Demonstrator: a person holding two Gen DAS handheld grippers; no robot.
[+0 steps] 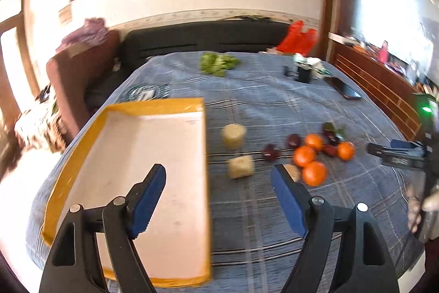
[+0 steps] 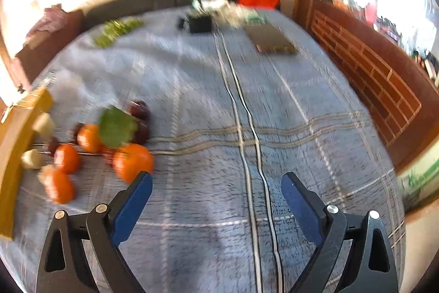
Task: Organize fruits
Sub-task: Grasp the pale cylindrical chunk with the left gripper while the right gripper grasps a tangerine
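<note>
On the bed's middle, oranges [image 1: 310,155] and plums [image 1: 293,140] lie right of an empty tray [image 1: 79,155]. Both claws, left [image 1: 219,199] and right [image 2: 216,206], gape, holding nothing. Best approach one orange squarely, closing gently.

Left gripper [image 1: 218,177] at bottom of frame, blue-padded fingers [image 1: 149,194] spread wide, nothing between them. Yellow-rimmed white tray [image 1: 82,155] lower left on blue checked cloth [image 1: 260,100], left finger over tray. Two pale blocks [image 1: 233,136] centre, just right of tray edge. Four oranges [image 1: 304,155] and dark red fruits [image 1: 271,152] clustered centre right, some touching. Right gripper [image 1: 395,154] at right edge, state unclear. Green leafy bunch [image 1: 218,63] upper centre. Phone [image 1: 345,88] upper right. Red bag [image 1: 297,37] near dark sofa [image 1: 192,37] behind.
</note>
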